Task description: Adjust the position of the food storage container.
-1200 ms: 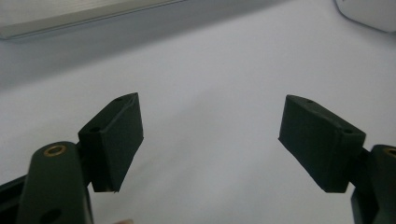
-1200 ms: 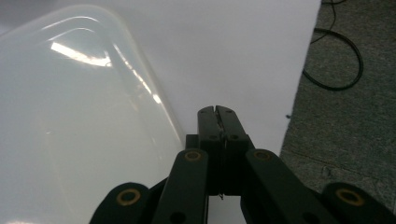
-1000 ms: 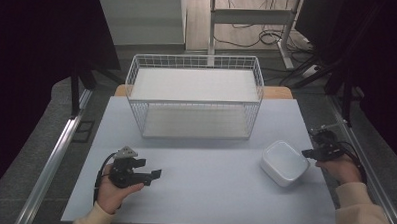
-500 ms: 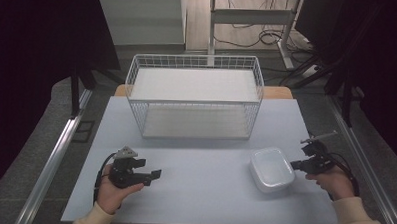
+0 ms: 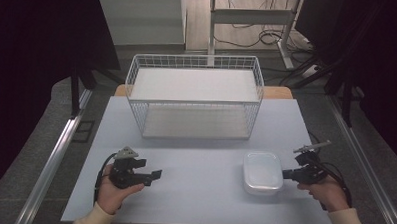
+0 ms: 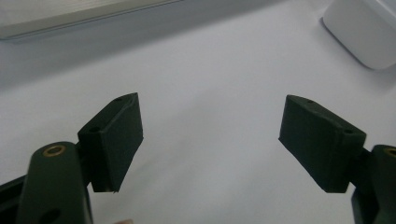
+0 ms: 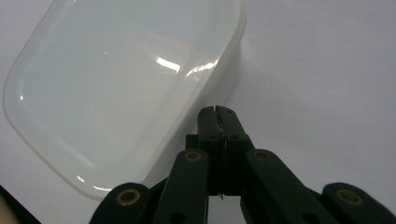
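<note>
Right now the right gripper (image 5: 286,173) has its jaws pressed together on nothing, the tips sitting at the near edge of the white lidded container (image 5: 262,173) — touching its side or just short of it; the right gripper view puts the closed tips (image 7: 218,114) against the container's rim (image 7: 212,70) but does not settle contact. The container lies flat on the bench (image 5: 198,192), right of centre, well in front of the white wire basket (image 5: 194,94), which stands at the far side.

The left gripper (image 5: 154,174) rests low on the bench's left part, jaws spread wide and empty (its own view shows both pads (image 6: 116,135) apart over bare surface, the container (image 6: 364,32) far off in the corner).

The risk, as I judge it: closed tips nudging a smooth, light box from one side could make it pivot or skid away rather than travel straight — and if the push rides up under the rim, the lid may lift or the box tip.
</note>
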